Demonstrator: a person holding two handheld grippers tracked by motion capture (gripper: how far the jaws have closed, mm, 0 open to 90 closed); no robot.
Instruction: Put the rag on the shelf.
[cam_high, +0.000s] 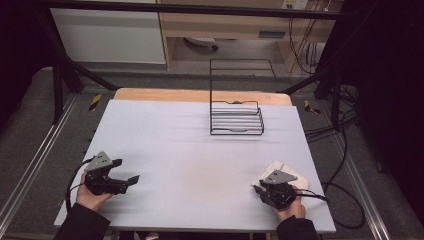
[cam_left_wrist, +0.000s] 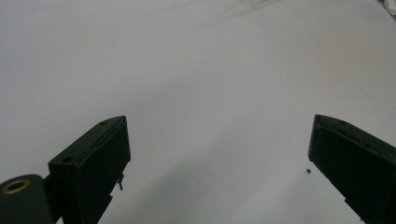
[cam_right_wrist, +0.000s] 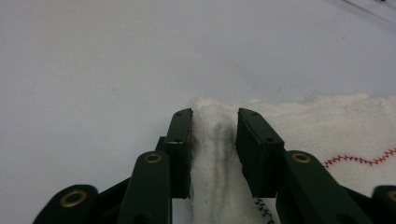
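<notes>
- We counted one cloth (cam_high: 286, 172), white with red stitching, at the near right corner of the surface (cam_high: 190, 150).
- We saw the right gripper (cam_right_wrist: 214, 122) with its jaws clamped on a raised fold of that cloth.
- The left gripper (cam_high: 125, 171) sat near left, jaws wide apart, holding nothing.
- One wire rack (cam_high: 236, 119) stood at the far side.

We hold our left gripper (cam_high: 126, 171) in our left hand (cam_high: 91, 196), forearm in a dark sleeve, its jaws spread wide with nothing between them; in the left gripper view (cam_left_wrist: 217, 154) they angle outward. Our right hand (cam_high: 291, 207) holds the right gripper (cam_high: 258, 188), its jaws drawn close and pinching a ridge of white cloth (cam_right_wrist: 212, 154) that bunches up between them, as the right gripper view (cam_right_wrist: 214, 135) shows.
</notes>
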